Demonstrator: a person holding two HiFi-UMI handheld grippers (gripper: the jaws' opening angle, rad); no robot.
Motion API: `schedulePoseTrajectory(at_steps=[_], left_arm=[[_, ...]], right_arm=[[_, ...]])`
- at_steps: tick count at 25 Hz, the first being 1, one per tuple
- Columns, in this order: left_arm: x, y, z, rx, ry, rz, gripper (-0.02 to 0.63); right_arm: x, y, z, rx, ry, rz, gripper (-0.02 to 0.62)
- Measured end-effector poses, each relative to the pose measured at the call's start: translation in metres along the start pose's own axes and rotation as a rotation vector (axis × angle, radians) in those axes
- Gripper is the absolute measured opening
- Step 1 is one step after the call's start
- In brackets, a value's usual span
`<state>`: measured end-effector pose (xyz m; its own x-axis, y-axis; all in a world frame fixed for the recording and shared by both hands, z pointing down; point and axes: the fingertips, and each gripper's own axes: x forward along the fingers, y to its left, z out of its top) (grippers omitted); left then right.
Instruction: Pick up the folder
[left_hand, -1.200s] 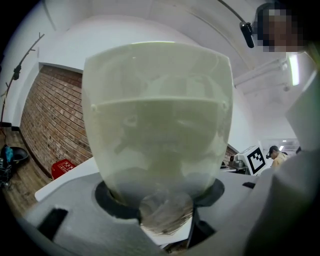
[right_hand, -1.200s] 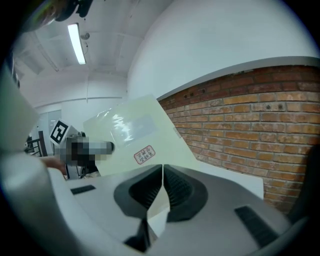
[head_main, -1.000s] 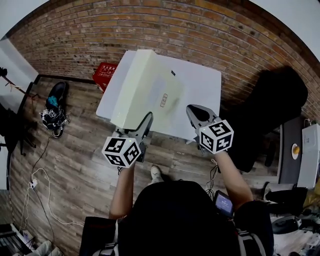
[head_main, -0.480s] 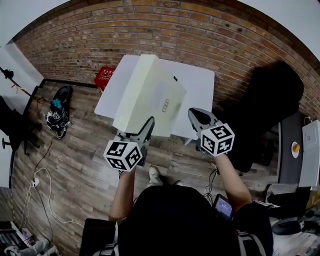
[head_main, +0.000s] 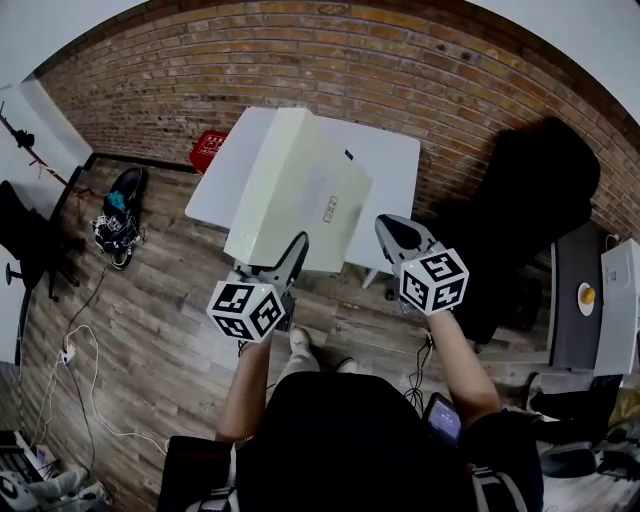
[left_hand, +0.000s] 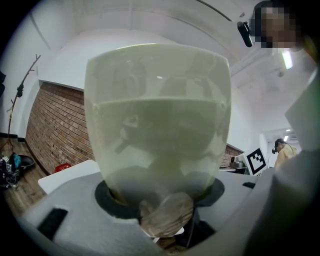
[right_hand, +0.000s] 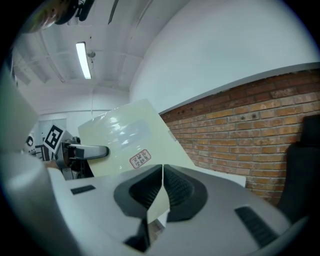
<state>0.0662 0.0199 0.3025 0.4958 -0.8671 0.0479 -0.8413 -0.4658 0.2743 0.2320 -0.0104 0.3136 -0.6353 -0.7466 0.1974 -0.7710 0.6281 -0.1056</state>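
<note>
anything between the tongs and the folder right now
Nothing visible stands between them. Both tongs are on the pale yellow-green plastic folder: the left tongs clamp its thick near side, and the right tongs are shut on a thin edge of it.

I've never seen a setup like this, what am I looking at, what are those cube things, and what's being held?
No robot here: a person holds a two-jaw tool in each hand; the marker cubes are part of those tools. The head view looks down from a camera on the person's head; the other two come from cameras riding on each tool. The left gripper clamps the thick side of a pale folder; the right gripper is shut on its thin edge. The folder is held tilted over a white table beside a brick wall.
</note>
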Motion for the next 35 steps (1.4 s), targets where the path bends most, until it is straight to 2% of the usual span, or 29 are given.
schedulePoseTrajectory(at_steps=[6, 12, 18, 28, 35], left_arm=[[-0.009, -0.018, 0.001, -0.039, -0.030, -0.002, 0.275], [-0.015, -0.023, -0.002, 0.004, -0.027, 0.031, 0.275], [-0.015, -0.022, 0.004, 0.012, -0.029, 0.008, 0.275], [-0.023, -0.001, 0.023, 0.055, -0.016, -0.022, 0.275], [-0.028, 0.018, 0.030, 0.058, -0.007, -0.040, 0.275]], right_arm=[[-0.019, 0.002, 0.000, 0.000, -0.025, 0.009, 0.031], [-0.027, 0.006, 0.004, -0.016, -0.041, 0.011, 0.031], [-0.024, 0.017, 0.010, -0.019, -0.057, 0.012, 0.031], [-0.004, 0.042, 0.034, 0.001, -0.114, -0.002, 0.031], [0.013, 0.057, 0.040, -0.005, -0.117, -0.016, 0.031]])
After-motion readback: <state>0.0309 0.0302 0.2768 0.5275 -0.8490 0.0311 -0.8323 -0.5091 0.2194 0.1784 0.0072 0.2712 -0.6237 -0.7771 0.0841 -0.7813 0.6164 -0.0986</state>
